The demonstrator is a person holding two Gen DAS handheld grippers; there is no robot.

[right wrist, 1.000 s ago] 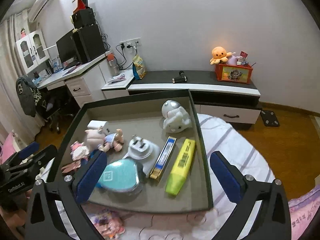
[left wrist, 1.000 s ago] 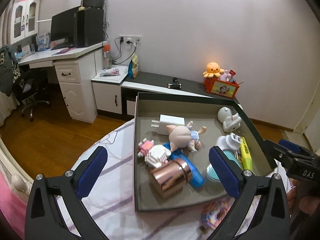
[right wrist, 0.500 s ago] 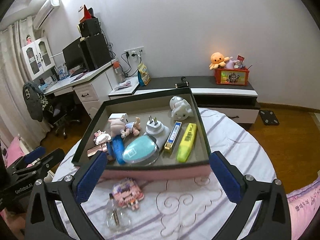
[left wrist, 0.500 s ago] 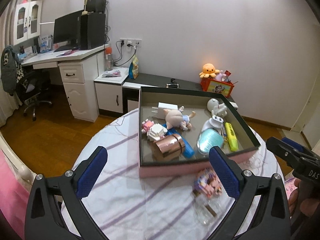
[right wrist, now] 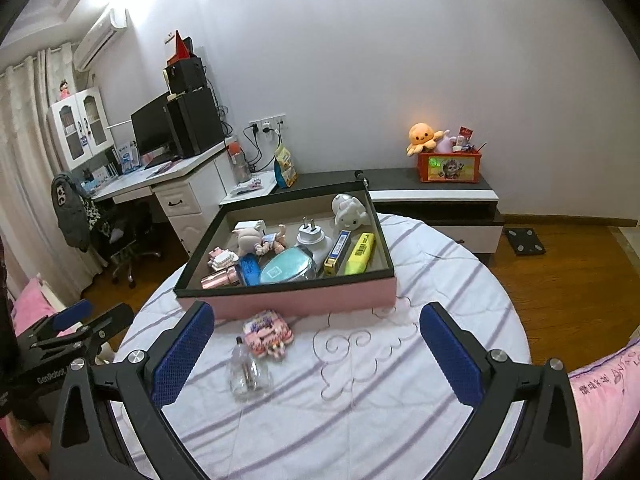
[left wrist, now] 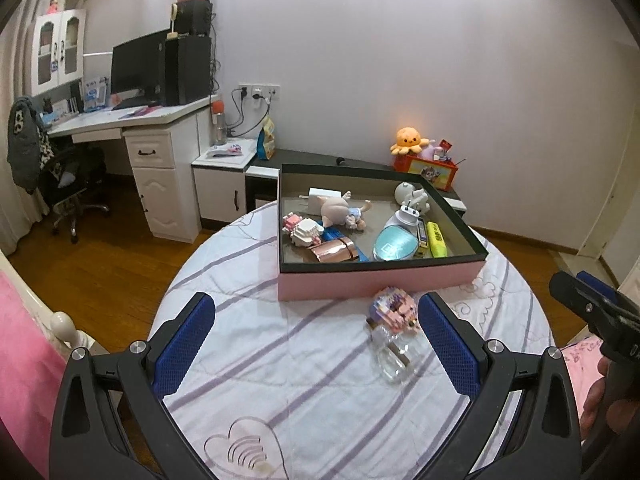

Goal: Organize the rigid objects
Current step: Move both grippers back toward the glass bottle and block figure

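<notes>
A pink box with a dark rim (left wrist: 380, 280) (right wrist: 304, 300) stands on the round table and holds several small items: a doll, a white plug, a teal case, a yellow highlighter, a copper tube. In front of the box lie a pink block toy (left wrist: 394, 308) (right wrist: 268, 330) and a clear glass bottle (left wrist: 392, 354) (right wrist: 246, 374). My left gripper (left wrist: 316, 340) is open and empty, held back above the near table. My right gripper (right wrist: 316, 350) is open and empty, also held back from the box.
The table has a white cloth with purple stripes (left wrist: 300, 360). Beyond it are a white desk with a monitor (left wrist: 136, 68), a low dark cabinet (right wrist: 432, 190) with an orange toy box, and a wooden floor. A pink bed edge (right wrist: 600, 400) lies at the right.
Both grippers have pulled back and up from above the box. The box now sits farther away, and the block toy and bottle in front of it are in full view.
</notes>
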